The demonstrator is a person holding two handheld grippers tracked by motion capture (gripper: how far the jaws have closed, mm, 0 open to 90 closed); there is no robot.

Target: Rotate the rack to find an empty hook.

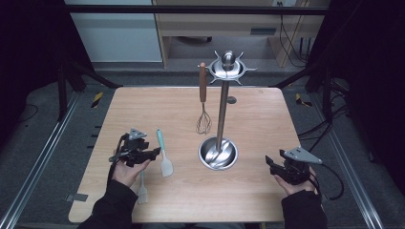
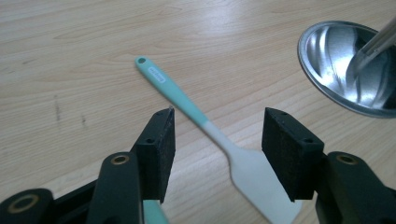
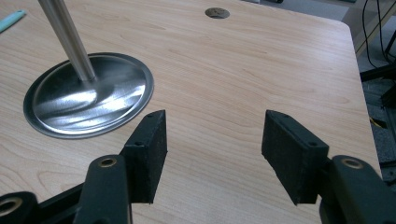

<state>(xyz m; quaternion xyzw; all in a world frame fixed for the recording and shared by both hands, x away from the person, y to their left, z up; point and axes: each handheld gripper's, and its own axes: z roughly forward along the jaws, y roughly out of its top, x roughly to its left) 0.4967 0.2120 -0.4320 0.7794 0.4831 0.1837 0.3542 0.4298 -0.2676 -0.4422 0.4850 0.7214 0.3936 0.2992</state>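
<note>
Dark curtained bay, grey floor, cables at right; pale wood desk (image 1: 157, 102) carries a steel utensil stand (image 1: 218, 151) right of centre. Judged progress: 1 whisk (image 1: 203, 98) hangs from the stand's top ring; a teal spatula (image 2: 196, 114) lies flat near left, a brush (image 1: 142, 188) nearer still, both unhung. Left hand-held gripper (image 2: 217, 154) is wide open with the spatula between its pads, not clamped. Right hand-held gripper (image 3: 212, 154) is wide open, empty, near right.
</note>
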